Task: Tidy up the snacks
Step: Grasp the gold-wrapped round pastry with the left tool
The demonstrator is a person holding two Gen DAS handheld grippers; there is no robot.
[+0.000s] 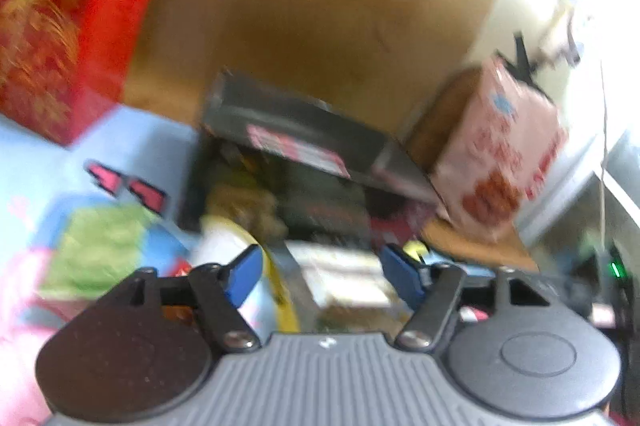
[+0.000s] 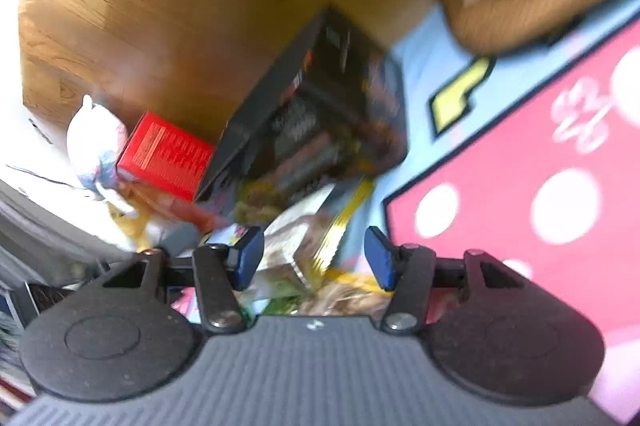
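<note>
Both views are blurred by motion. A black open box (image 1: pixel 304 141) lies on its side on a blue play mat, with snack packets (image 1: pixel 344 278) spilling out in front of it. My left gripper (image 1: pixel 322 276) is open above the silver and yellow packets, touching nothing. In the right wrist view the same black box (image 2: pixel 320 113) shows, with packets (image 2: pixel 308 246) heaped before it. My right gripper (image 2: pixel 314 258) is open just over the heap, holding nothing.
A tall red box (image 1: pixel 68 21) stands at the left. A pink snack bag (image 1: pixel 504 145) sits on a wooden stool at the right. A small red box (image 2: pixel 164 155) and a white plastic bag (image 2: pixel 96 141) lie on the wooden floor (image 2: pixel 140 17). A pink dotted mat patch (image 2: pixel 520 185) is to the right.
</note>
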